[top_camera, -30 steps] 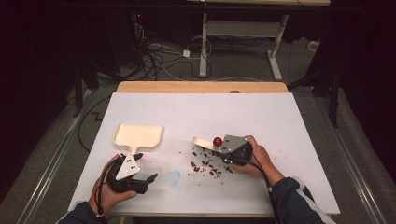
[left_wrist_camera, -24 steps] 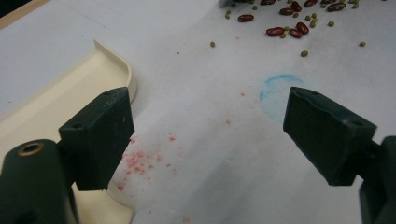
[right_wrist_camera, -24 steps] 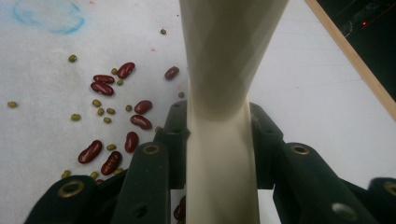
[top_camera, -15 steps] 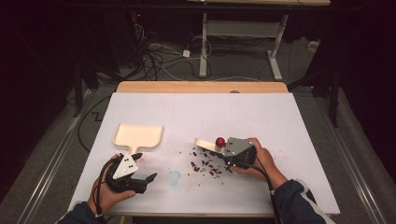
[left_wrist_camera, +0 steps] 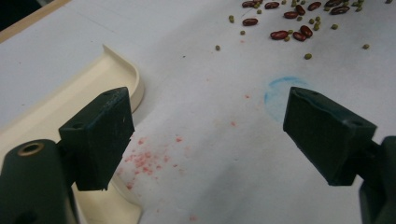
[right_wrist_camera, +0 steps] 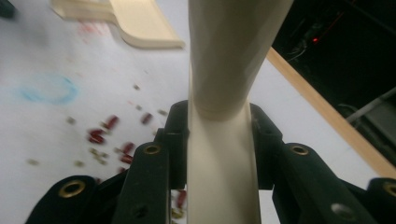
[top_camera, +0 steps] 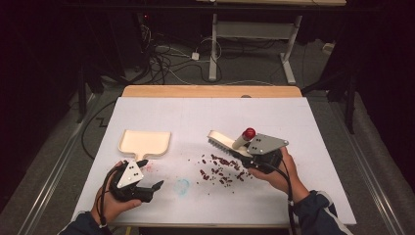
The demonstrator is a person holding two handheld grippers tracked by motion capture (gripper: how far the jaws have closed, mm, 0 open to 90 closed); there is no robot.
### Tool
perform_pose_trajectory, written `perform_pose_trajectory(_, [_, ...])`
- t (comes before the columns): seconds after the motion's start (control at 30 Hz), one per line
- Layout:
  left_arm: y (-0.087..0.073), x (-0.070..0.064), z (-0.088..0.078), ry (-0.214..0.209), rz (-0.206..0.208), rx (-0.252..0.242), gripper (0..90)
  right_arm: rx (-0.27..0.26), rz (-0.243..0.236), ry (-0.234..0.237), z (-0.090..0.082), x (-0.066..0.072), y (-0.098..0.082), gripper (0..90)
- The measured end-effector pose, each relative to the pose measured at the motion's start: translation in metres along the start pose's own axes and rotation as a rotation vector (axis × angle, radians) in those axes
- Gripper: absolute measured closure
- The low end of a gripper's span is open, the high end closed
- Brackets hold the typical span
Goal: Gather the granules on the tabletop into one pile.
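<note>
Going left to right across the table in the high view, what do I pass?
Left tool with its jaws open → cream dustpan → blue scribble → scattered beans → cream brush → right tool, shut on the brush handle.

High view overlooks table (top_camera: 313, 127); gripper views close, perhaps blurred.
</note>
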State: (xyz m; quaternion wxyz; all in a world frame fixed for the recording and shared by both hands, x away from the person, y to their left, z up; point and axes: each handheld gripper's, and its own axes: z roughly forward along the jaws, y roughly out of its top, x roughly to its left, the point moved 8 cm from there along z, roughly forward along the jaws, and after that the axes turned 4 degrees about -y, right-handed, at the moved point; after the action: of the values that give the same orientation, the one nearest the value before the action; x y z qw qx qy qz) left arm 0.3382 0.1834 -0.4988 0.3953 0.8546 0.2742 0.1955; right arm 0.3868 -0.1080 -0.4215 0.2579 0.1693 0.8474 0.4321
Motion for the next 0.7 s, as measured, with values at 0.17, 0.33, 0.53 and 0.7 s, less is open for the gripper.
perform_pose_trajectory(0.17, [0.002,0.005,-0.006,0.025,0.002,-0.027,15.3,0.029,0.076,0.154,0.006,0.042,0.008,67.3])
perform_pose_trajectory(0.33, [-0.001,0.007,-0.006,0.047,0.006,-0.013,15.3,0.093,0.118,0.304,0.02,0.084,0.006,67.3])
perform_pose_trajectory(0.53, [-0.003,0.01,-0.006,0.056,0.001,-0.007,15.3,0.153,0.175,0.38,0.033,0.106,-0.004,67.3])
perform_pose_trajectory(0.7, [-0.003,0.01,-0.005,0.055,0.001,-0.002,15.3,0.174,0.21,0.327,0.042,0.093,-0.014,67.2])
